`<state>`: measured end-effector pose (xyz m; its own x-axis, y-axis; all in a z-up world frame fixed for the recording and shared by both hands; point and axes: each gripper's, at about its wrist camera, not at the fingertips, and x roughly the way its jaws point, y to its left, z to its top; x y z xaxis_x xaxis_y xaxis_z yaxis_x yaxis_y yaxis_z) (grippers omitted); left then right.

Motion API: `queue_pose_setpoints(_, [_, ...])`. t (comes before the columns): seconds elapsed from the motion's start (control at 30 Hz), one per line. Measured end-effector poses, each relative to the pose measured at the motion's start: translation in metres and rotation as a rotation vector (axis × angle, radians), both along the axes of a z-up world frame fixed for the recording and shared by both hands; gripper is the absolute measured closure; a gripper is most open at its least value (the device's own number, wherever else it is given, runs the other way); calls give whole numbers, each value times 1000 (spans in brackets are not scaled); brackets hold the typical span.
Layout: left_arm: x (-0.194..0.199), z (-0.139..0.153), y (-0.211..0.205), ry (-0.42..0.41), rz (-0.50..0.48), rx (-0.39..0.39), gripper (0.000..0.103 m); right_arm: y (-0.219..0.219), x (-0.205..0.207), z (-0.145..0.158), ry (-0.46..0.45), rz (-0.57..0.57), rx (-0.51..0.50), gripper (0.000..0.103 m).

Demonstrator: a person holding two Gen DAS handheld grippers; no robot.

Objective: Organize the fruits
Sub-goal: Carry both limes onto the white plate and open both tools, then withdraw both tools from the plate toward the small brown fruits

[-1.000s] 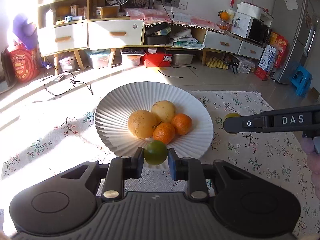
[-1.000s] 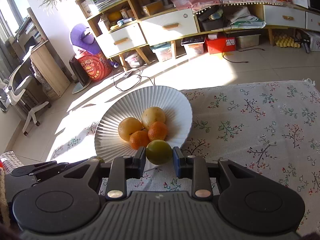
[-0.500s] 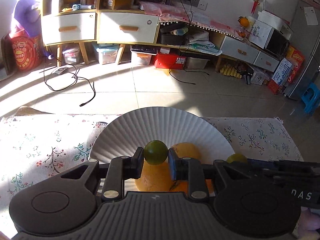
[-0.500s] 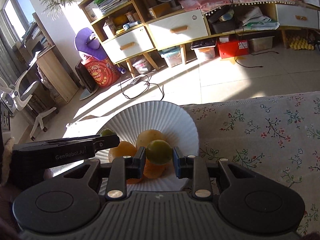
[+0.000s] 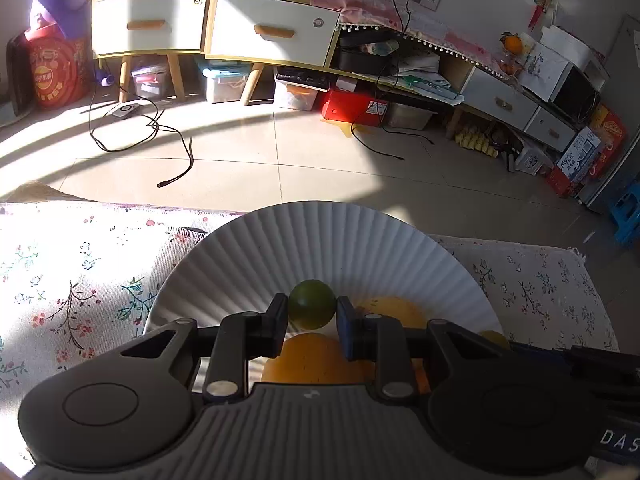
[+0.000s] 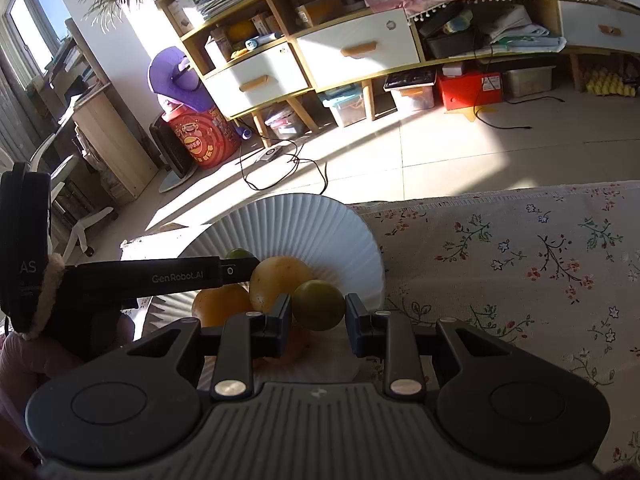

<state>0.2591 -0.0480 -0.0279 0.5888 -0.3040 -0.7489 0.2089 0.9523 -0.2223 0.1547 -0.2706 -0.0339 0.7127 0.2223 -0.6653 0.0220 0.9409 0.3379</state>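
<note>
My left gripper (image 5: 312, 316) is shut on a green lime (image 5: 311, 303) and holds it over the middle of the white ribbed plate (image 5: 320, 240). Yellow-orange fruits (image 5: 316, 360) lie in the plate under the fingers. My right gripper (image 6: 318, 318) is shut on a second green lime (image 6: 319, 304) over the plate's near right part (image 6: 304, 224). In the right wrist view the left gripper (image 6: 236, 265) reaches in from the left above a yellow fruit (image 6: 280, 280) and an orange one (image 6: 220, 308).
The plate sits on a floral tablecloth (image 6: 520, 264) at the table's far edge. Beyond lies a tiled floor (image 5: 280, 160) with cables, drawers and shelves. The right gripper's body (image 5: 580, 364) crosses the left wrist view at lower right.
Both grippers moved forward over the plate, each still holding its lime. The plate now fills the space just under the fingers in both views.
</note>
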Motion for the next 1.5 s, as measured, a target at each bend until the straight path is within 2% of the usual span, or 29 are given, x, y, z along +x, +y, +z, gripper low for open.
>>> queue_pose_setpoints(0.23, [1,3,2,4,19,-14,88,-3,2,0,9,-14,18,73])
queue_pose_setpoints(0.3, [1,5,4,5,29,-17,80,-5,1,1,7,-20,36,72])
queue_pose_setpoints(0.4, [-1,9,8,-3,40,-24,68,-7,-1,5,2,-27,48,65])
queue_pose_setpoints(0.57, [-11,20,14,-17,36,-13,58,-5,-8,10,10,-40,54,58])
queue_pose_setpoints(0.83, [-38,33,31,-29,24,-6,45,4,-24,27,17,-63,18,43])
queue_pose_setpoints(0.97, [-54,40,43,-34,15,-20,33,11,-36,34,17,-74,-1,37])
queue_pose_setpoints(1.1, [-69,47,54,-42,6,-37,26,19,-48,37,26,-70,-26,33])
queue_pose_setpoints(1.37, [-102,50,66,-60,-38,8,16,38,-70,44,26,-37,-73,18])
queue_pose_setpoints(1.5, [-119,47,71,-64,-50,28,11,46,-77,43,35,-28,-63,12])
